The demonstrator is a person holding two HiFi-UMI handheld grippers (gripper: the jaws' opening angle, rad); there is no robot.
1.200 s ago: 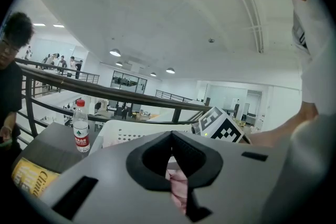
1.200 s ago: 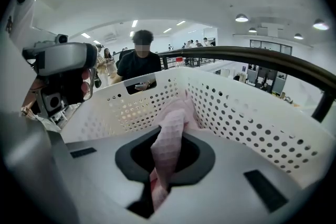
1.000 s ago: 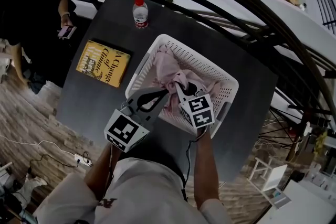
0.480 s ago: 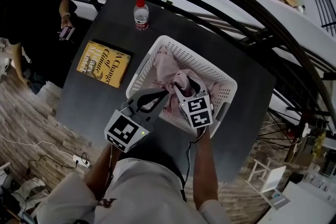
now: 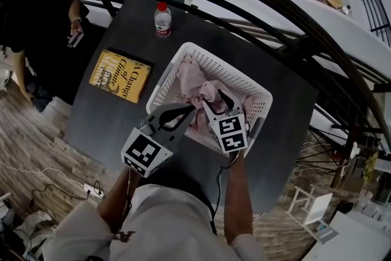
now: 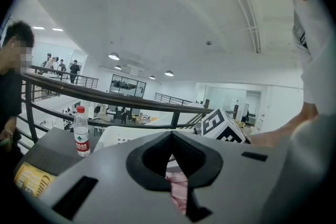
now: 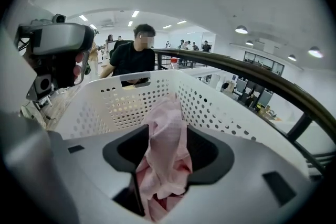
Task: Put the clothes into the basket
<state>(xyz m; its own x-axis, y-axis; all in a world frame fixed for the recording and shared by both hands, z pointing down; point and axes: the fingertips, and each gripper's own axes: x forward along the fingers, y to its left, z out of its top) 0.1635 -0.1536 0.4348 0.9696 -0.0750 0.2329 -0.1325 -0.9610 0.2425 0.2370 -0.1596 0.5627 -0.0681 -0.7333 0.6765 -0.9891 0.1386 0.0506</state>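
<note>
Head view: one basket (image 5: 165, 78), one pink garment (image 5: 194, 85), one bottle (image 5: 162, 18), one book (image 5: 120, 74).

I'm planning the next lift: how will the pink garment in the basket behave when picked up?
Probably floppy: the pink garment lies crumpled in the white basket. Likely light: its thin fabric bunches into soft folds. It would probably sag and trail when lifted.

The right gripper (image 5: 217, 101) has just been opening its jaws over the basket (image 5: 183, 47). A second ago they were pinched shut on a fold of the pink clothes (image 5: 194, 77). Now they stand apart, with that fold lying loose between them inside the basket. The gripper itself sits very slightly farther back, toward the basket's near rim.
</note>
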